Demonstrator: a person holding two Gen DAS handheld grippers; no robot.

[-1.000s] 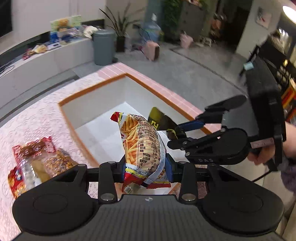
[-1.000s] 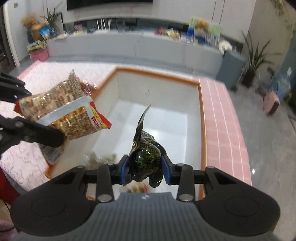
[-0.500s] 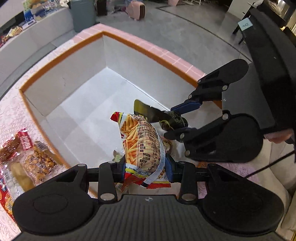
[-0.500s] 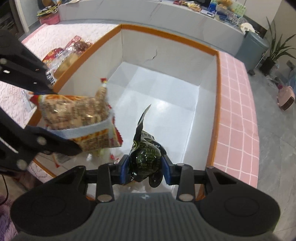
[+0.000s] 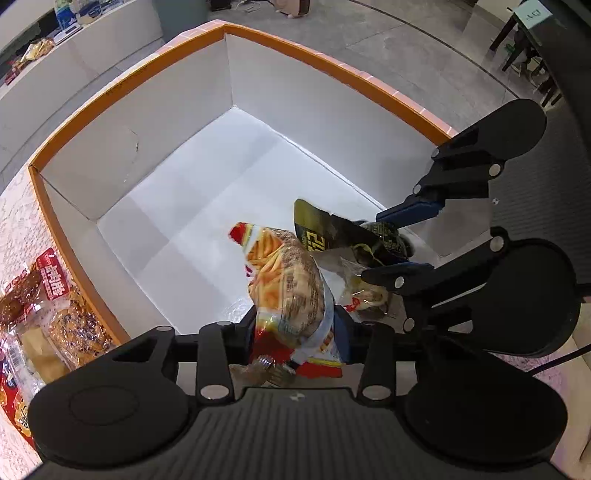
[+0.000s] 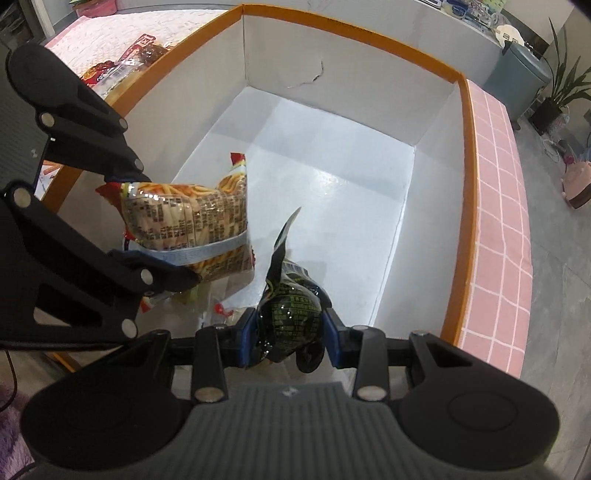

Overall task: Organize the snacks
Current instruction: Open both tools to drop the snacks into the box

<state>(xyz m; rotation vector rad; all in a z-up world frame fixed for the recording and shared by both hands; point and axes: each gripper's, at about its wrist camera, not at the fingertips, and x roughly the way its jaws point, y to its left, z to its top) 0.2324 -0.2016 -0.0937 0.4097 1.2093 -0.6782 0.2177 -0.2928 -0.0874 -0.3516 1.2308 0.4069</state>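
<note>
A fries snack pack [image 5: 291, 288] [image 6: 188, 221] hangs low inside the white box with the orange rim [image 5: 332, 70] [image 6: 351, 33]. My left gripper [image 5: 295, 328] [image 6: 162, 225] still has its pads on this pack, though the jaws are opening and the pack leans over. Beside it, my right gripper [image 6: 290, 328] [image 5: 376, 243] is shut on a dark green-black snack bag [image 6: 291, 314] [image 5: 332, 232], also down in the box. Both grippers point steeply down. A few clear snack packets [image 5: 365, 295] [image 6: 218, 308] lie on the box floor under them.
More snack packs [image 5: 48, 306] [image 6: 125, 62] lie on the lace cloth left of the box. A pink tiled surface [image 6: 498, 221] runs along the box's right side. The far half of the box floor [image 6: 332, 166] is bare. A grey bin [image 6: 517, 70] stands on the floor beyond.
Both grippers sank into the box and tipped further downward. The fries pack has tilted over in the left jaws, which have spread slightly. The dark bag stays gripped.
</note>
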